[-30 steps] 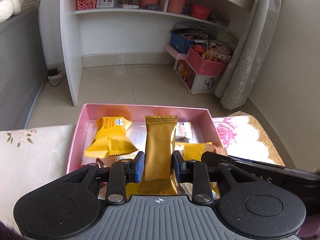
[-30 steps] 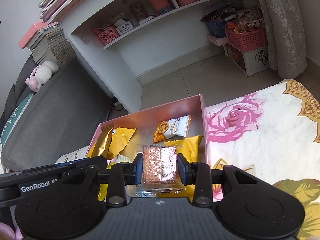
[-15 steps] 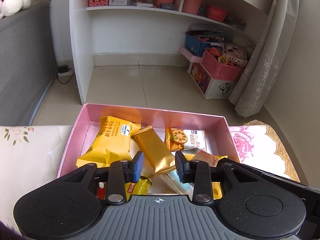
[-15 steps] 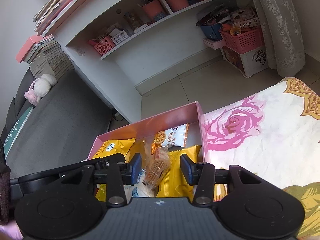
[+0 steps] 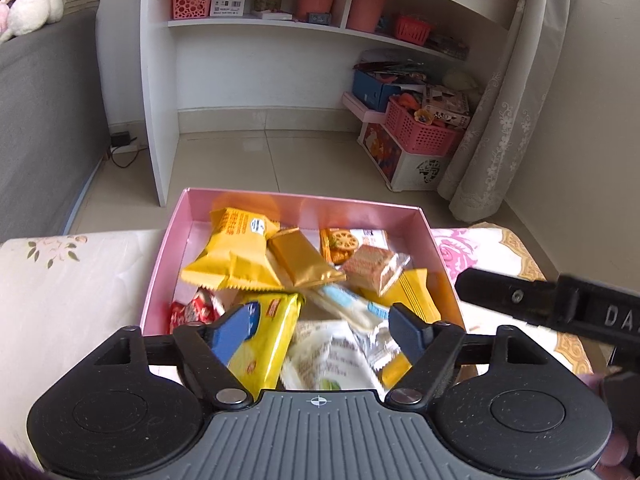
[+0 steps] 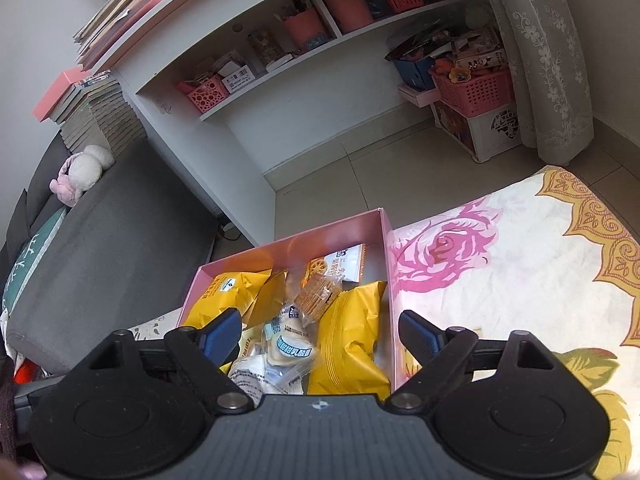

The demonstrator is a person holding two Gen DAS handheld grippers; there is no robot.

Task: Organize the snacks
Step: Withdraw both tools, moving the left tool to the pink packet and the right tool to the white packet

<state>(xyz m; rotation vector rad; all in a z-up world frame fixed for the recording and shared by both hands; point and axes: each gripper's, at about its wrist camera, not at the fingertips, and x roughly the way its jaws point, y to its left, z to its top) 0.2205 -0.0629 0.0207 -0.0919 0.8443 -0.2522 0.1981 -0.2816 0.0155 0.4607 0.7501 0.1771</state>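
Observation:
A pink box [image 5: 166, 240] on the floral cloth holds several snack packs. In it lie a gold bar pack [image 5: 304, 262], a clear cracker pack [image 5: 370, 262], yellow pouches [image 5: 236, 256] and a white-blue pack [image 5: 348, 308]. My left gripper [image 5: 320, 320] is open and empty above the box's near end. My right gripper [image 6: 320, 330] is open and empty above the same box [image 6: 388, 236]; the cracker pack [image 6: 318, 292] and a yellow pouch [image 6: 352, 340] lie below it. The right gripper's body shows at the right of the left wrist view [image 5: 552, 304].
A floral cloth [image 6: 500, 272] covers the surface right of the box. A grey sofa [image 6: 100, 232] stands on the left. White shelves [image 5: 280, 24] with pink baskets and a curtain [image 5: 516, 100] stand beyond a strip of tiled floor.
My left gripper let go of the gold bar pack and my right let go of the cracker pack; both packs now lie in the box. Both grippers opened wide and drew back.

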